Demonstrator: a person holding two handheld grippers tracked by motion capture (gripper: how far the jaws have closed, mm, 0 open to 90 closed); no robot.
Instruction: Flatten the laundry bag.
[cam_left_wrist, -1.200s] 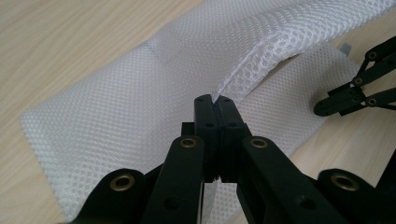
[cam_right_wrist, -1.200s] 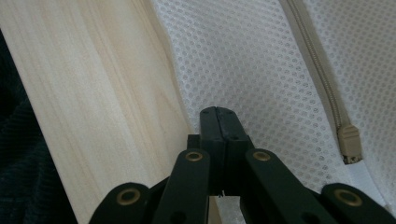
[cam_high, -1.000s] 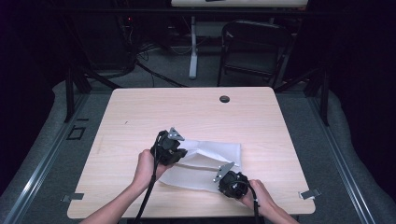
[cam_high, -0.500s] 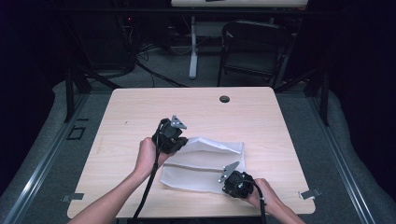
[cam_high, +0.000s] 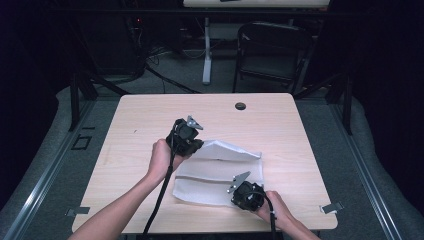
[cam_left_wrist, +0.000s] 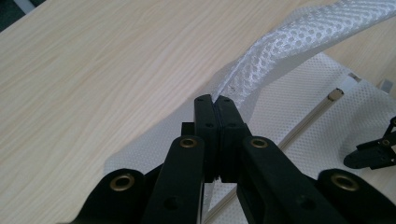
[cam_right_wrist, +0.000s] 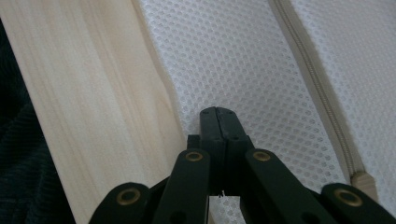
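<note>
Left gripper (cam_high: 197, 145) lifted mesh bag (cam_high: 220, 172) edge, clamped | right gripper (cam_high: 239, 186) clamped on bag | no writing

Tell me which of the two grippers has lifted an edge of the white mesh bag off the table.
The left gripper: its shut jaws pinch the mesh bag by a raised, curling edge. The right gripper holds the near edge, flat on the table.

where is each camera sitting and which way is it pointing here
High view: above the person's side, looking forward and down on the table; forearms, left gripper and right gripper show.
Left gripper view: on the left gripper, looking along its shut fingers at a lifted fold of the white mesh bag.
Right gripper view: on the right gripper, looking down at flat mesh.
Shared: all three show the mesh bag; both gripper views show its zipper.
</note>
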